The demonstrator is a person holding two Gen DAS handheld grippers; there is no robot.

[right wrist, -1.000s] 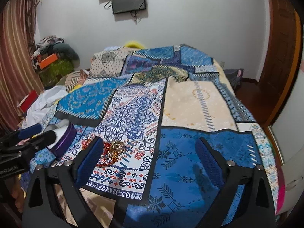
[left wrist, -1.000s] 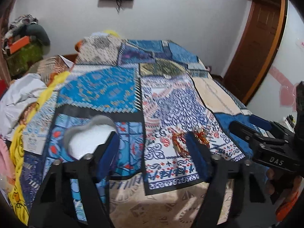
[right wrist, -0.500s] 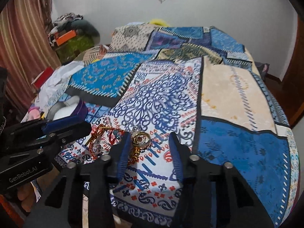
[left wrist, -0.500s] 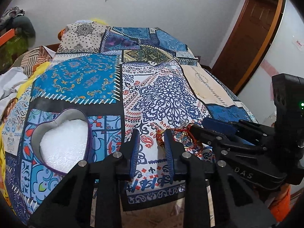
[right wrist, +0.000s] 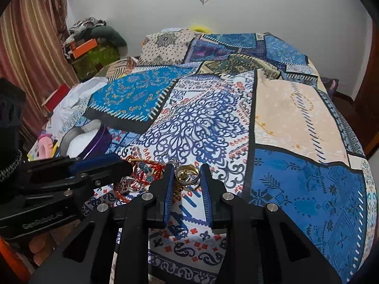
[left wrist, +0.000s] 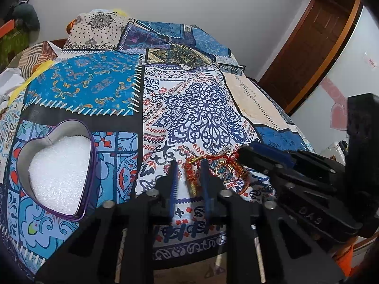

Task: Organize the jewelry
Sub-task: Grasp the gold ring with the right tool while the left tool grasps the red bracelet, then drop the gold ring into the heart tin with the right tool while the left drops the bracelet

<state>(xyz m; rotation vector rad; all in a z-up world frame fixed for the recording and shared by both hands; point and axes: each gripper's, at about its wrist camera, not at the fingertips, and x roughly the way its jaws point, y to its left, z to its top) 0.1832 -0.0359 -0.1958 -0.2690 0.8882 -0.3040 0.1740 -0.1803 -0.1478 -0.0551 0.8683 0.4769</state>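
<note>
A pile of jewelry (left wrist: pixel 222 168) lies on the patchwork bedspread (left wrist: pixel 201 108) near its front edge. My left gripper (left wrist: pixel 189 163) is closing around a red and gold bangle (left wrist: pixel 191 179); the bangle sits between the pads with a slim gap on each side. To the left stands an open heart-shaped tin (left wrist: pixel 92 156) lined with white foam. My right gripper (right wrist: pixel 186 166) is closing too, and its blue pads touch both sides of a stack of gold bangles (right wrist: pixel 187 176). The other rings and red beads (right wrist: pixel 142 172) lie just left of it, beside the left gripper (right wrist: pixel 123 162).
The bed's front edge runs just under both grippers. A brown wooden door (left wrist: pixel 308 47) stands at the right. Clothes and boxes (right wrist: pixel 94 45) are heaped at the left by a striped curtain (right wrist: pixel 28 47). A person's fingers (right wrist: pixel 38 246) hold the left gripper.
Both grippers have dropped toward the jewelry and tilted down. Their jaws have narrowed from wide open to a slim gap, the left around the red bangle, the right around the gold bangles.
</note>
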